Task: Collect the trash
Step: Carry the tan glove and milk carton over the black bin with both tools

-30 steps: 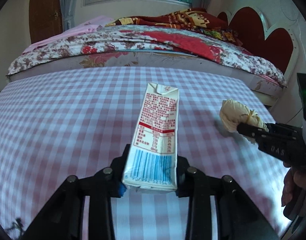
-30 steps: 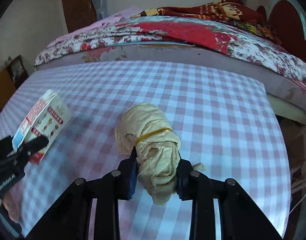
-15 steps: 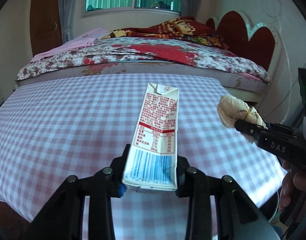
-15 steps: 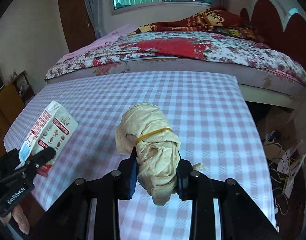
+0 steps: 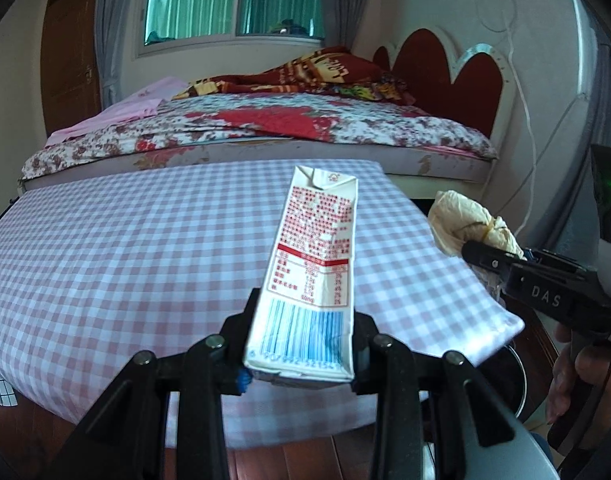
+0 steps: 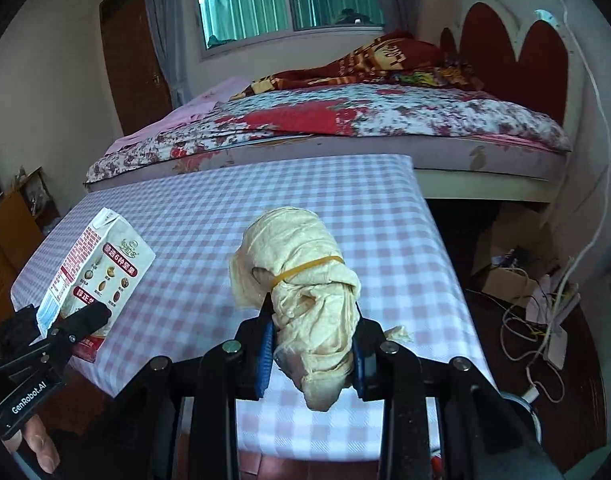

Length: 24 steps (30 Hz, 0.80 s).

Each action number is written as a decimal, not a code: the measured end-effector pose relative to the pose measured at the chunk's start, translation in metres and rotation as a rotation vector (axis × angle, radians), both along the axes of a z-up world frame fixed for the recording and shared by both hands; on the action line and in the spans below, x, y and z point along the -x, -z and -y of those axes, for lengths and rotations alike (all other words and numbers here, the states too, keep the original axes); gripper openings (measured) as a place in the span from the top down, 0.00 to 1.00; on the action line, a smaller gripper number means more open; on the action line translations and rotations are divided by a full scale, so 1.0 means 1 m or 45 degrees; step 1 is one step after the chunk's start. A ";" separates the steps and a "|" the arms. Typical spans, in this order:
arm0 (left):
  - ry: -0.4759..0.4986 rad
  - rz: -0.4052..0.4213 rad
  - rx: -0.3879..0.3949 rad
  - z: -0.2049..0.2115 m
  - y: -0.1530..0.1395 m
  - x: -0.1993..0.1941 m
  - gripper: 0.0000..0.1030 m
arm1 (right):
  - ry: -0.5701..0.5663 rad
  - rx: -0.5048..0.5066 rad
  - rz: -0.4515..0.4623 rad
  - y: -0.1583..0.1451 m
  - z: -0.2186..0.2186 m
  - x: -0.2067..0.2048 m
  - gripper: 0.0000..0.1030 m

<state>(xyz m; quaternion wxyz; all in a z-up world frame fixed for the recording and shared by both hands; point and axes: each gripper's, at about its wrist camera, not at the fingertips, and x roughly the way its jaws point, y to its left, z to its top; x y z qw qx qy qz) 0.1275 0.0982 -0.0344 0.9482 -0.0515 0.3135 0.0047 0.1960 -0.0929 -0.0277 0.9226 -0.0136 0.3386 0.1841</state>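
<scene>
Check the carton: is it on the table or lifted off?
Lifted off. The left hand-held gripper is shut on the carton's base, and in the right wrist view it hangs clear above the table.

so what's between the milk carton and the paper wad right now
Nothing: the carton and wad are held apart, with only bare checked tablecloth behind, in the right wrist view.

Daylight from window, room fairly dim, fisheye bend w/ dark corners, slight blur, carton soft

This is a bedroom in a home: a big bed with flowery covers, a heart-shaped headboard, a curtained window.
</scene>
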 end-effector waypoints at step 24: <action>0.225 0.030 -0.018 0.100 -0.003 0.022 0.66 | 0.189 -0.046 0.066 -0.015 0.102 0.054 0.68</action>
